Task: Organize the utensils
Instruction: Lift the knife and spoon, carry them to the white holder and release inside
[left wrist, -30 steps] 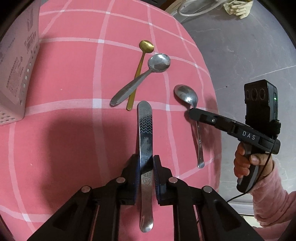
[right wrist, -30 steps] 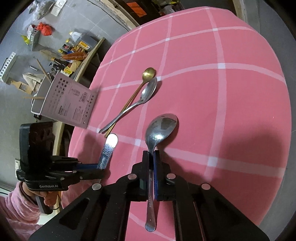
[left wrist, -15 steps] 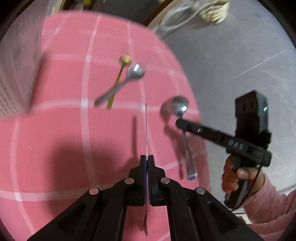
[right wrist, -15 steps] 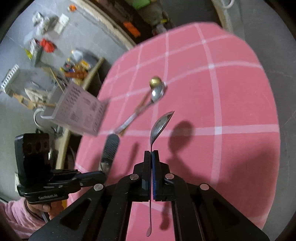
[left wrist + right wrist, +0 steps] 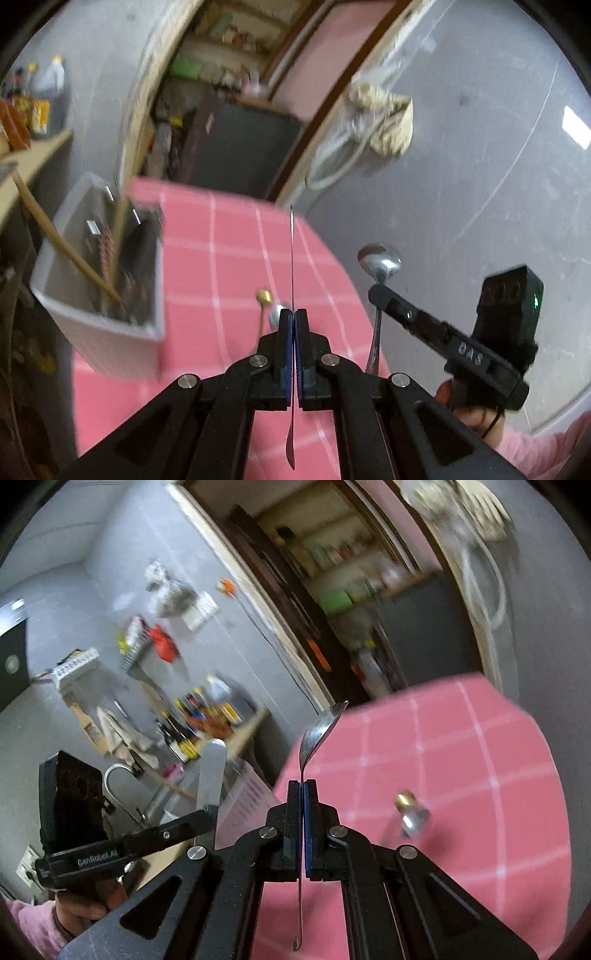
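**Both grippers loaded, utensils lifted clear of the table**

My left gripper (image 5: 294,325) is clamped tight on a flat steel utensil (image 5: 291,251), gripped across its thin faces so I see it only edge-on, a thin line running out ahead of the jaws and trailing behind them. I judge that mid-handle hold keeps it balanced and lets one end go down first into the grey utensil holder (image 5: 155,328) standing on the left of the pink checked table (image 5: 229,258), where wooden sticks and other handles already stand upright.

My right gripper (image 5: 302,805) pinches a steel spoon (image 5: 320,727) by its stem, bowl out front and handle end hanging behind, off the table. From the left camera that spoon (image 5: 380,258) faces me bowl-on.

Two pieces remain lying together on the cloth: a gold spoon (image 5: 263,295) and a silver spoon (image 5: 415,818) touching it, so I reckon the sorting is only part done.

Readable writing: "GenRobot.AI" on the side of the left gripper as the right camera sees it, and "DAS" on the right gripper's body. The holder's printing is too blurred to read.
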`<move>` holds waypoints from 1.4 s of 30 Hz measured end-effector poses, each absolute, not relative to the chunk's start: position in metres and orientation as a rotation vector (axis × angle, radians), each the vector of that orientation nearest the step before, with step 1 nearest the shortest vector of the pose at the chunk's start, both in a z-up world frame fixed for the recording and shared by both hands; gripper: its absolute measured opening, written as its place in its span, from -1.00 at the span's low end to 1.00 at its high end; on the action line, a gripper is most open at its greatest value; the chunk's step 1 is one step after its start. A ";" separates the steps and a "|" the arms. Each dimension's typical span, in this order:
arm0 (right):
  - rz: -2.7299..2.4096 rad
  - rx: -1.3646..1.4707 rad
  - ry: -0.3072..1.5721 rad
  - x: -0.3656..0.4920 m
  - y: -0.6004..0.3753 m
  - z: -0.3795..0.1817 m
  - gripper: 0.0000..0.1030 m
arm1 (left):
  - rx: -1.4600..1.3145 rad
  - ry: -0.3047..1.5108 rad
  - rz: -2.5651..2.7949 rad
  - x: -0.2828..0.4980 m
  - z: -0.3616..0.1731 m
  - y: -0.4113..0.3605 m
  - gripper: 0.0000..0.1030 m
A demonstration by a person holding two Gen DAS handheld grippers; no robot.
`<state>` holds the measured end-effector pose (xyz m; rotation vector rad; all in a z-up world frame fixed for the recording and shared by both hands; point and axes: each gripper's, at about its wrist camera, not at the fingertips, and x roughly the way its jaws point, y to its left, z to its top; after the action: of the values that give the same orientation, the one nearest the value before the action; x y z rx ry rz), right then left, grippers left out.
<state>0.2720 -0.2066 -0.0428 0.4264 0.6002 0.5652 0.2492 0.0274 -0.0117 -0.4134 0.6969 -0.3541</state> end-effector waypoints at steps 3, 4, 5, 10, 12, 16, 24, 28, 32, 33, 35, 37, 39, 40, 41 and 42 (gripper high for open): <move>0.585 0.388 0.508 0.273 -0.185 -0.016 -0.97 | -0.393 0.621 -0.323 0.253 0.010 0.046 -0.96; 0.594 0.382 0.480 0.275 -0.177 -0.008 -0.97 | -0.389 0.602 -0.315 0.255 0.014 0.050 -0.96; 0.602 0.380 0.460 0.276 -0.170 -0.002 -0.97 | -0.386 0.577 -0.304 0.257 0.020 0.057 -0.96; 0.650 0.408 0.366 0.283 -0.136 0.023 -0.97 | -0.391 0.470 -0.249 0.259 0.040 0.089 -0.96; 0.662 0.428 0.344 0.289 -0.122 0.027 -0.97 | -0.402 0.429 -0.230 0.263 0.041 0.100 -0.96; 0.669 0.473 0.344 0.299 -0.097 0.017 -0.97 | -0.416 0.367 -0.201 0.265 0.035 0.122 -0.96; 0.649 0.474 0.378 0.315 -0.059 -0.026 -0.97 | -0.369 0.323 -0.140 0.264 0.005 0.133 -0.96; 0.655 0.423 0.407 0.316 -0.047 -0.044 -0.97 | -0.313 0.317 -0.132 0.264 -0.005 0.131 -0.96; 0.657 0.358 0.426 0.310 -0.044 -0.053 -0.97 | -0.274 0.299 -0.144 0.260 -0.006 0.131 -0.96; 0.659 0.342 0.431 0.308 -0.043 -0.055 -0.97 | -0.267 0.296 -0.148 0.259 -0.006 0.130 -0.96; 0.665 0.316 0.437 0.304 -0.045 -0.057 -0.97 | -0.262 0.295 -0.157 0.256 -0.007 0.129 -0.96; 0.667 0.295 0.439 0.302 -0.047 -0.056 -0.97 | -0.270 0.300 -0.168 0.252 -0.010 0.130 -0.96; 0.673 0.272 0.449 0.299 -0.048 -0.056 -0.97 | -0.290 0.320 -0.175 0.249 -0.014 0.132 -0.96; 0.676 0.261 0.452 0.297 -0.050 -0.055 -0.97 | -0.299 0.332 -0.177 0.249 -0.017 0.134 -0.96; 0.677 0.252 0.454 0.296 -0.051 -0.055 -0.97 | -0.306 0.347 -0.175 0.248 -0.019 0.135 -0.96; 0.679 0.242 0.457 0.294 -0.051 -0.054 -0.97 | -0.310 0.355 -0.175 0.246 -0.022 0.136 -0.95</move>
<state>0.2944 -0.0511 -0.0540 0.2417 0.4567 0.6790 0.2460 0.1361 -0.0215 -0.3102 0.3553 -0.1750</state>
